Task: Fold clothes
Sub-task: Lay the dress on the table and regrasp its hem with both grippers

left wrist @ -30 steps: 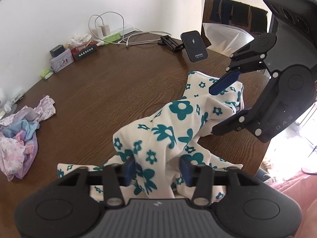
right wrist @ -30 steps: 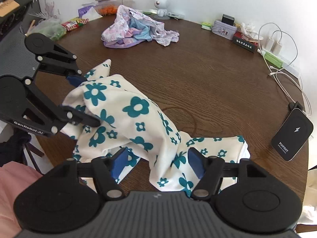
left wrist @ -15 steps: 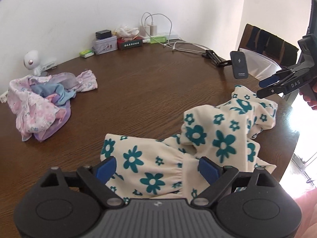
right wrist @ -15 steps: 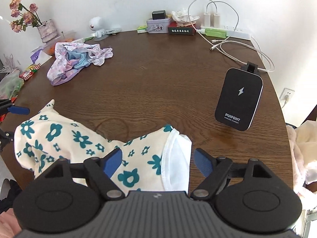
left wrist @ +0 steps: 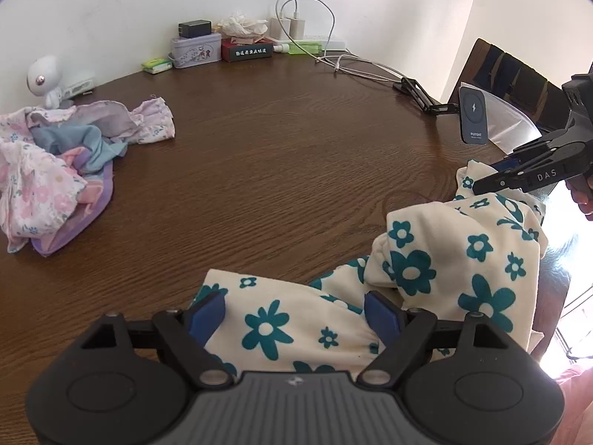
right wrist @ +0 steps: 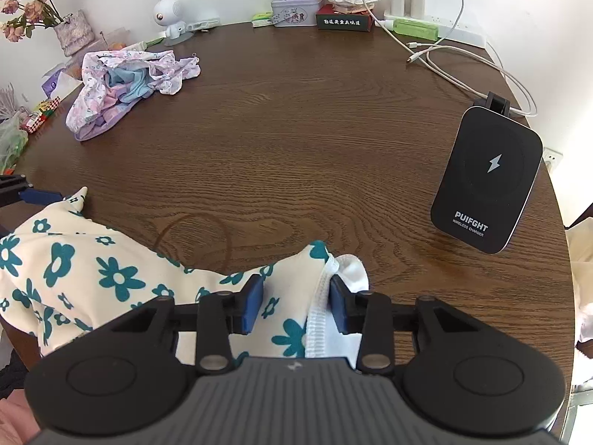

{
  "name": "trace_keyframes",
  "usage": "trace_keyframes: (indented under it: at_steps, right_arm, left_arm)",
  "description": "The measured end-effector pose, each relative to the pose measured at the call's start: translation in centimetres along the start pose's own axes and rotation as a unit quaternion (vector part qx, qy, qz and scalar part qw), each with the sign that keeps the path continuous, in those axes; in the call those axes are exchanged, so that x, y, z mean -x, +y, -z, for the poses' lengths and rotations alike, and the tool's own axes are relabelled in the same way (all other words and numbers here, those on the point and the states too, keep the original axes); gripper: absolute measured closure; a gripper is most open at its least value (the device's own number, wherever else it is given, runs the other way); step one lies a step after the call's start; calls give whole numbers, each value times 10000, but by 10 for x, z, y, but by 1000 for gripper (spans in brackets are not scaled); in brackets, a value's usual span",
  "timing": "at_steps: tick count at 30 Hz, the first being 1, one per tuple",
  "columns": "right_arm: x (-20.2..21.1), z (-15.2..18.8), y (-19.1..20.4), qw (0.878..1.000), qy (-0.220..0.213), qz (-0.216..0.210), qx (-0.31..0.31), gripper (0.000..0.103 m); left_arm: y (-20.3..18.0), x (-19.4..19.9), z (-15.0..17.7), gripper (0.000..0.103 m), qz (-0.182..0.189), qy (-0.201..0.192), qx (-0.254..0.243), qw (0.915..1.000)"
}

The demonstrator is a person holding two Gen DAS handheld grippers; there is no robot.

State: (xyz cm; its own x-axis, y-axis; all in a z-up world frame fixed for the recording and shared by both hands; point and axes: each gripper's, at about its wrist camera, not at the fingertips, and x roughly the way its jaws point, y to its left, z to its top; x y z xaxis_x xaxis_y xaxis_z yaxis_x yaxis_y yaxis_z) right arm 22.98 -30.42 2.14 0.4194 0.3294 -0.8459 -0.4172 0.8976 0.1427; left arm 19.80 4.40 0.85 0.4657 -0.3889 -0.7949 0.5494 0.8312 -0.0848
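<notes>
A cream garment with teal flowers [left wrist: 444,259] lies crumpled along the near edge of the brown round table [left wrist: 281,170]. My left gripper [left wrist: 294,317] is open, and one end of the cloth lies loose between its blue pads. My right gripper [right wrist: 296,306] is shut on the other end of the garment [right wrist: 74,270], pinching the white waistband hem. In the left wrist view the right gripper [left wrist: 489,176] sits at the cloth's far corner. The left gripper's blue finger [right wrist: 37,196] shows at the left edge of the right wrist view.
A pile of pink, blue and purple clothes [left wrist: 55,170] lies at the table's left. A black wireless charger [right wrist: 489,181] stands on the right with white cables [right wrist: 463,63] behind it. Tins and boxes [left wrist: 196,50] line the wall. A chair [left wrist: 511,78] stands past the right edge.
The bunched garment has come down from the air and spread along the table edge. My left gripper opened and let it go. My right gripper narrowed onto the waistband end.
</notes>
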Motion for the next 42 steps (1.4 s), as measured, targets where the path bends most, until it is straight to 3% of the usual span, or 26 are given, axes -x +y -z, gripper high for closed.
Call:
trace_keyframes:
  at_steps: [4, 7, 9, 11, 20, 26, 29, 35, 38, 40, 42]
  right_arm:
    - [5, 2, 0, 10000, -17, -64, 48, 85]
    - [8, 3, 1, 9999, -92, -99, 84, 89]
    - [12, 5, 1, 9997, -190, -134, 77, 91]
    - [17, 6, 0, 9994, -300, -138, 66, 92]
    - [40, 8, -4, 9978, -662, 5, 59, 93]
    - [49, -13, -1, 9943, -1035, 219, 129, 94]
    - [54, -24, 0, 9917, -1229, 327, 165, 94]
    - [82, -79, 10, 9733, -2215, 527, 294, 94]
    - [102, -89, 14, 9608, -2698, 491, 416, 94]
    - [108, -79, 17, 9555, -2844, 461, 630, 94]
    - [106, -61, 17, 9554, -2818, 399, 787, 94]
  left_arm:
    - [-3, 1, 3, 56, 133, 35, 76, 9999]
    - [-6, 2, 5, 67, 115, 41, 109, 9999]
    - [-6, 3, 7, 82, 140, 31, 196, 9997]
    - [-5, 4, 9, 90, 171, -7, 258, 9995]
    - [-5, 16, 15, 100, -117, -189, 399, 9990]
    - [7, 35, 4, 101, -591, -678, 670, 9937]
    - [21, 52, -16, 101, -829, -1074, 801, 9875]
    - [48, 98, -66, 101, -1360, -1955, 990, 9662]
    - [57, 125, -67, 102, -1541, -2364, 1064, 9534]
    - [61, 140, -56, 102, -1588, -2582, 1118, 9464]
    - [62, 144, -33, 102, -1486, -2589, 1181, 9471]
